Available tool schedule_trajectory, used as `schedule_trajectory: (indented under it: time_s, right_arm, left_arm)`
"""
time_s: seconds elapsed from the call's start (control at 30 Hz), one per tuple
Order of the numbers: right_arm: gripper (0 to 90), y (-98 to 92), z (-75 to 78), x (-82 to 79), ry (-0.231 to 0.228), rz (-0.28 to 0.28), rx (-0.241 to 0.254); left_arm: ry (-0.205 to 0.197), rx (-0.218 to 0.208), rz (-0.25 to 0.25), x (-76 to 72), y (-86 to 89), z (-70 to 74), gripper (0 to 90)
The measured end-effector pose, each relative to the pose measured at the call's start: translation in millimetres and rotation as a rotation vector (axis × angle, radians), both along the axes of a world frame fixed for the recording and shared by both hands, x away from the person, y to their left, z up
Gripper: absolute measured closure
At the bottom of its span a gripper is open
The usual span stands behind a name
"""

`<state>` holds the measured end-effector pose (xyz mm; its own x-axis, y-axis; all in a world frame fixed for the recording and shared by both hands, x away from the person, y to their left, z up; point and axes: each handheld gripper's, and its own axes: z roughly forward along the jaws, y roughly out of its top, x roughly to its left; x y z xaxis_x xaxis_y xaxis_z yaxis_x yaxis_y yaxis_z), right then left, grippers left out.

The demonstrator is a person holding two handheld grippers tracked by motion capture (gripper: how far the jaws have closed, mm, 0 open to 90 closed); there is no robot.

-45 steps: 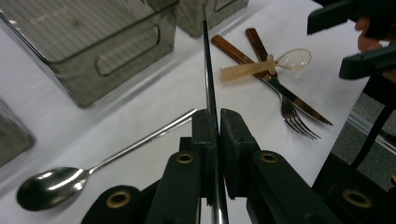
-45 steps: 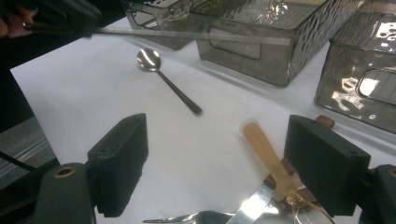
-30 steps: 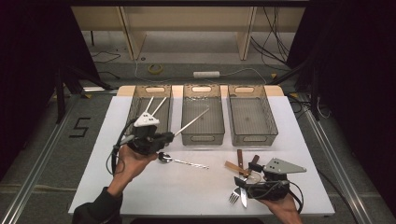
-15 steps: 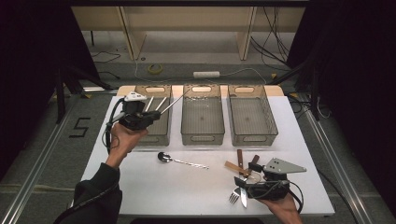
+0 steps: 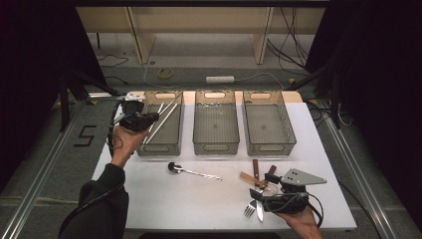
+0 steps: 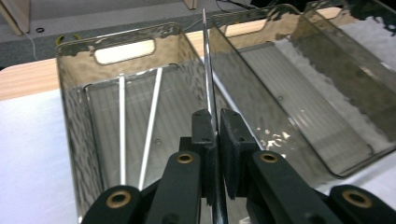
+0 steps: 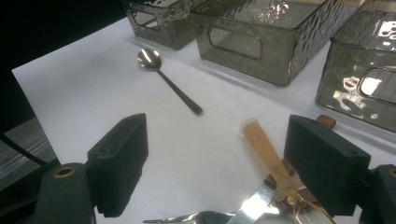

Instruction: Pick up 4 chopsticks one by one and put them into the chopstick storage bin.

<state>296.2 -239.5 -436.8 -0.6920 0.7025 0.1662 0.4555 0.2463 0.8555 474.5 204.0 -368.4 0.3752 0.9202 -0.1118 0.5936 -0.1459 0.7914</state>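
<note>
A: So, where is the left gripper (image 5: 149, 118) now?

B: It is over the left bin (image 5: 171, 144), near that bin's front-left corner in the high view. Its jaws are clenched on a thin metal rod (image 6: 208, 84). In the left gripper view the rod stands between the two pads and runs up and away, along the wall between the left bin and the middle bin (image 5: 215, 142).

A: Anything inside the left bin already?

B: Yes, two more thin rods (image 6: 137, 135) lie on its floor, side by side, w/ the far ends closer together. I think they are chopsticks or similar, but the view is not sharp enough to be sure.

A: And the right gripper (image 5: 256, 199)?

B: Far from the left bin, at the near-right part of the white table (image 5: 199, 204), held in the right hand (image 5: 298, 221). Jaws are released, wide apart, nothing between the pads. In the right gripper view they stand over a small heap of cutlery: a piece w/ amber plastic handle (image 7: 266, 151), a fork (image 7: 196, 217) and approx. one knife blade (image 7: 254, 203) under it.

A: Other things?

B: A spoon (image 5: 191, 171) lies alone on the table, in front of the left bin and the middle bin, bowl pointing toward the left bin side. The right bin (image 5: 268, 139) is the farthest one from the left bin; all 3 stand in one row.
</note>
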Motion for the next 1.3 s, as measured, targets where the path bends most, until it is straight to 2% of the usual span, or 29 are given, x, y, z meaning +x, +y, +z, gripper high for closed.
schedule_trajectory:
  time_s: [0.27,0.37,0.57,1.07,1.27,1.3]
  right_arm:
    - [22.9,0.2,-0.2,0.1,-0.004,0.002,-0.001]
    - [22.9,0.4,0.0,-0.1,-0.002,0.003,0.000]
    - [22.9,0.1,0.0,0.0,-0.001,0.002,0.000]
    - [23.0,0.2,0.0,0.1,0.005,0.002,0.001]
    - [23.0,-0.1,-0.1,0.1,0.003,0.000,0.004]
    - [23.0,-0.1,0.0,0.2,0.002,0.000,0.005]
  left_arm:
    - [0.024,0.031,0.037,12.3,8.2,-14.2,84.4]
    - [0.032,0.019,0.053,16.3,11.5,-18.1,84.4]
    - [0.044,0.027,0.057,20.1,14.8,-22.4,84.4]
    - [0.071,0.039,0.040,31.3,10.6,-36.6,84.2]
    - [0.076,0.030,0.066,37.2,7.6,-39.9,82.6]
    - [0.078,0.032,0.073,37.9,7.9,-40.3,78.3]
